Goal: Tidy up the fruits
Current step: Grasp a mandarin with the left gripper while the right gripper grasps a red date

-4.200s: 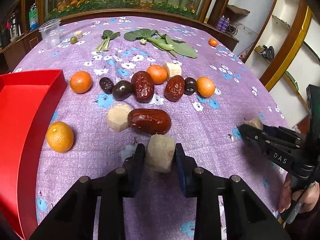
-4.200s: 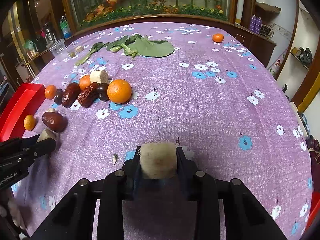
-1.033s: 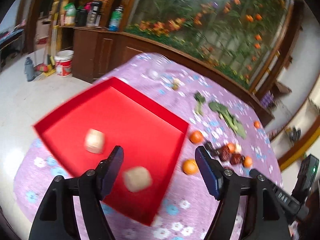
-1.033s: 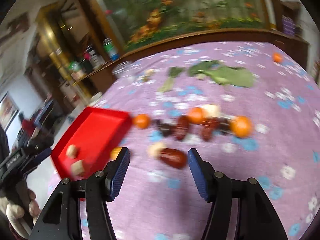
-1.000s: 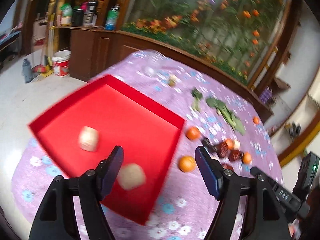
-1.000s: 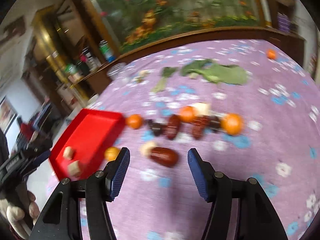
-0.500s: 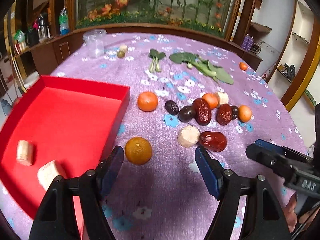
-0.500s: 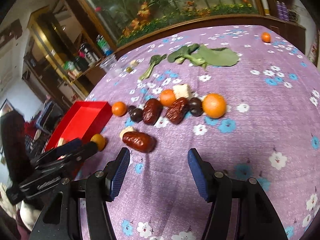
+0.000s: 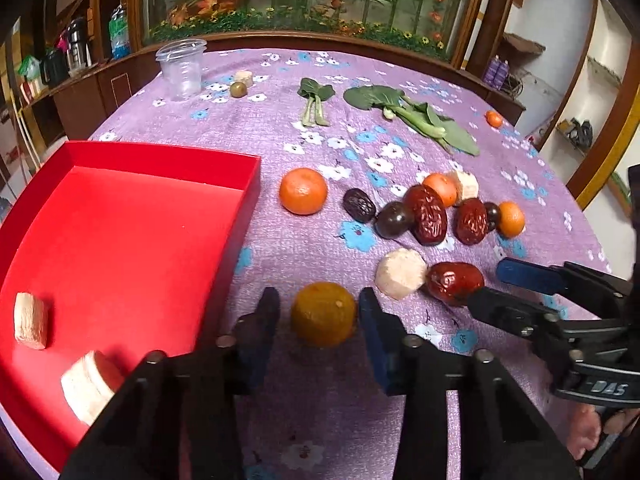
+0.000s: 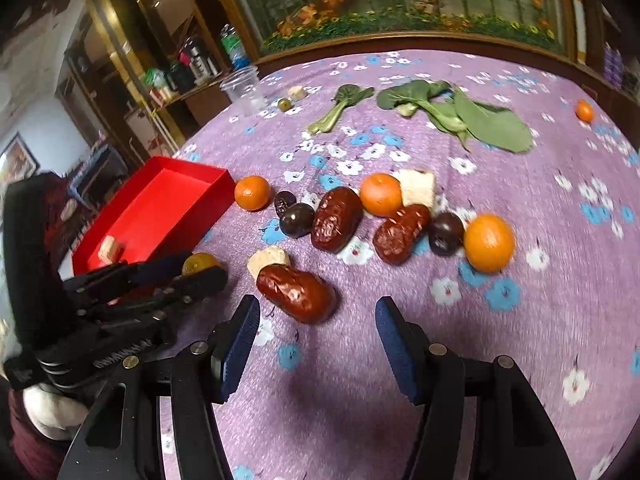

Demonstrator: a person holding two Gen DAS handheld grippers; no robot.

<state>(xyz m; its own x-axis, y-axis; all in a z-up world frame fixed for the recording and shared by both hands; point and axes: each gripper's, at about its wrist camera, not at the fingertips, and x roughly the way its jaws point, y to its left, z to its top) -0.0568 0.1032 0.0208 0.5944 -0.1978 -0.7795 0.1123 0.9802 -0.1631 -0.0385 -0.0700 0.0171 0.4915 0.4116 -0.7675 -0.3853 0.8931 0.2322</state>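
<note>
Step in hand: grasping. Your left gripper [image 9: 318, 312] jaws are closing around the orange [image 9: 323, 314], not yet gripping, at 3 o'clock of the tray [image 9: 248, 200]. Right gripper [image 10: 316, 332] stays released. Next: clench, lift, carry to tray.

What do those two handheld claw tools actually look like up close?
Both are matte black plastic. Each has two flat fingers faced with ribbed blue pads, joined to angular arms by silver round-headed screws. The right gripper, seen from the left one's camera, carries white lettering ending "DAS" on its body. The left gripper also bears white lettering, too blurred to read. No cables show.
</note>
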